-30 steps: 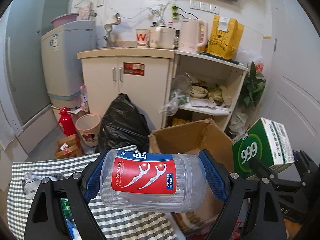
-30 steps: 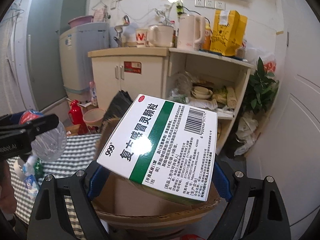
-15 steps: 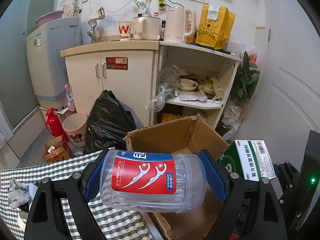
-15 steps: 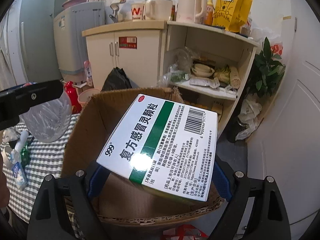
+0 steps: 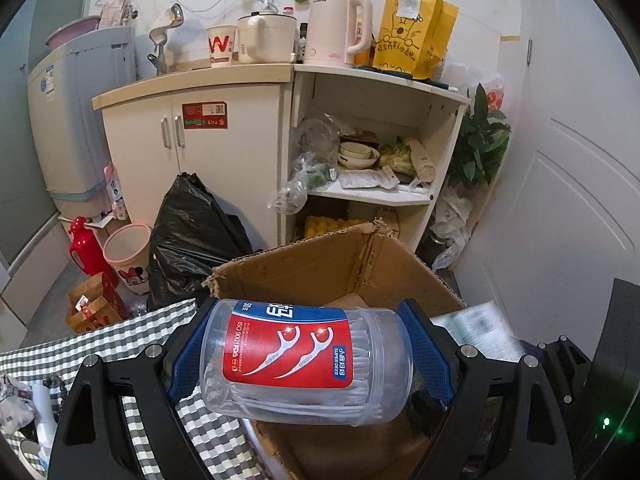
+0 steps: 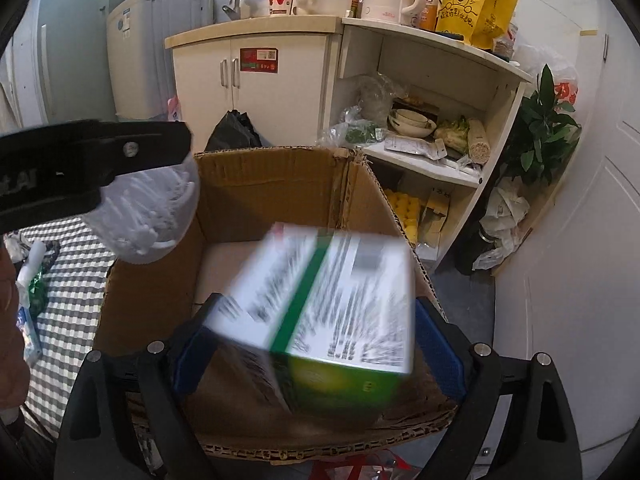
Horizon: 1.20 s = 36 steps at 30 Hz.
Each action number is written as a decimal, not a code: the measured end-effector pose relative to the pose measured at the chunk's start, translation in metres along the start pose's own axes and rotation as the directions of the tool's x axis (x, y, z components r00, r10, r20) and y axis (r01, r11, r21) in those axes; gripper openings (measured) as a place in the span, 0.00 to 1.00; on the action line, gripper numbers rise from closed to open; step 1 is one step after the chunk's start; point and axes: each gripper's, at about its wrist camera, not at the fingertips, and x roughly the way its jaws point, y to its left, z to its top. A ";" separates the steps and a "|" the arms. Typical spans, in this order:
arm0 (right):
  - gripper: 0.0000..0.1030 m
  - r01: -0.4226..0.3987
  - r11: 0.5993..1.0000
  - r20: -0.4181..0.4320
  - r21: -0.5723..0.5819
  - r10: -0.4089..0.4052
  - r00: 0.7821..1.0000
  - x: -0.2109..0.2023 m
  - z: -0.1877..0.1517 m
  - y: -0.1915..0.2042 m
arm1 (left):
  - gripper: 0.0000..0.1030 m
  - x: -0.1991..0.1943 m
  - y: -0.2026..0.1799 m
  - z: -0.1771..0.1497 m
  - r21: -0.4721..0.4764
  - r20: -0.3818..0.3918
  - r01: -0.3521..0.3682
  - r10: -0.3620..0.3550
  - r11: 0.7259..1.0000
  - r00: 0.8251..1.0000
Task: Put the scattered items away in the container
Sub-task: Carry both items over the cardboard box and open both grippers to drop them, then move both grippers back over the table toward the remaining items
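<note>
Holding a clear floss jar (image 5: 306, 360), the left gripper (image 5: 308, 364) fills the lower centre of the left wrist view, blue pads clamped on the jar's two ends. Jar lies sideways, long axis running left-right across the jaws, red label facing the camera. Left of it, lower left of frame, checked cloth (image 5: 120, 344) with a few leftover bits, too small to name. Behind and below the jar, centre to right, the open cardboard box (image 5: 320, 264); the jar hangs over the box's left edge, partly above the cloth.

Right wrist view, left to right: the left gripper's black arm and the jar's end sit at mid left, over the box's left wall (image 6: 152, 304). Centre frame, the medicine box (image 6: 332, 312) is motion-blurred and tilted, green end low and toward the camera, sitting between the right gripper (image 6: 320, 348) pads. Pads look spread wider than the carton, not pressing it, so I judge the jaws apart and the carton dropping free; blur makes contact hard to confirm. Carton is directly above the box's open inside.

Key relation: box opening lies right of and below the jar, so the left gripper is likely next to shift right over the opening before letting go. Risk: jar could roll once in.
</note>
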 end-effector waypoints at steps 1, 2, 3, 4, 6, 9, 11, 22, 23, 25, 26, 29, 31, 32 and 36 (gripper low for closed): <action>0.91 0.002 1.000 0.001 -0.005 -0.002 1.000 0.000 0.000 0.001 | 0.87 0.002 -0.001 0.000 0.001 -0.004 0.003 -0.003 1.000 1.000; 0.92 0.003 1.000 0.004 -0.008 -0.003 1.000 -0.001 -0.001 0.002 | 0.87 0.005 -0.002 0.000 0.002 -0.008 0.006 -0.006 1.000 1.000; 0.92 0.004 1.000 0.008 -0.010 -0.004 1.000 -0.002 -0.001 0.003 | 0.87 0.007 -0.002 0.000 0.003 -0.011 0.008 -0.008 1.000 1.000; 0.92 0.004 1.000 0.011 -0.013 -0.004 1.000 -0.003 0.000 0.003 | 0.87 0.009 -0.003 0.000 0.005 -0.014 0.011 -0.011 1.000 1.000; 0.92 0.006 1.000 0.013 -0.013 -0.006 1.000 -0.004 0.000 0.003 | 0.87 0.012 -0.005 -0.001 0.010 -0.023 0.016 -0.016 1.000 1.000; 0.92 0.009 1.000 0.012 -0.008 -0.009 1.000 -0.007 0.000 0.002 | 0.87 0.018 -0.008 -0.002 0.016 -0.038 0.026 -0.026 1.000 0.999; 0.92 0.011 1.000 0.014 -0.001 -0.011 1.000 -0.009 -0.001 0.001 | 0.87 0.022 -0.009 -0.003 0.015 -0.049 0.034 -0.033 0.999 0.998; 0.92 0.014 1.000 0.051 0.013 -0.015 0.999 -0.031 0.001 0.000 | 0.92 -0.005 -0.004 0.009 0.008 0.022 0.032 -0.032 0.999 0.999; 0.92 0.013 1.000 0.057 0.015 -0.014 0.998 -0.034 0.002 0.001 | 0.92 -0.010 -0.002 0.010 0.005 0.031 0.024 -0.024 1.000 0.999; 0.92 0.010 1.000 0.068 0.014 -0.011 0.998 -0.039 0.004 0.004 | 0.92 -0.019 0.004 0.012 -0.005 0.043 0.008 -0.007 1.000 0.999; 0.92 0.008 1.000 0.073 0.012 -0.009 0.997 -0.041 0.005 0.005 | 0.93 -0.023 0.008 0.012 -0.009 0.047 -0.001 0.002 1.000 0.999; 0.92 -0.002 1.000 0.093 0.008 0.002 0.996 -0.050 0.006 0.012 | 0.94 -0.037 0.019 0.009 -0.019 0.060 -0.033 0.034 0.999 0.998; 0.92 -0.014 1.000 0.109 0.007 0.013 0.994 -0.057 0.005 0.018 | 0.96 -0.047 0.027 0.006 -0.026 0.069 -0.050 0.052 0.998 0.996; 0.92 -0.021 1.000 0.117 0.008 0.020 0.993 -0.060 0.005 0.021 | 0.96 -0.053 0.031 0.004 -0.030 0.073 -0.060 0.062 0.998 0.995; 0.92 -0.051 0.999 0.149 0.008 0.049 0.988 -0.070 0.006 0.036 | 1.00 -0.076 0.047 -0.008 -0.038 0.090 -0.107 0.110 0.994 0.990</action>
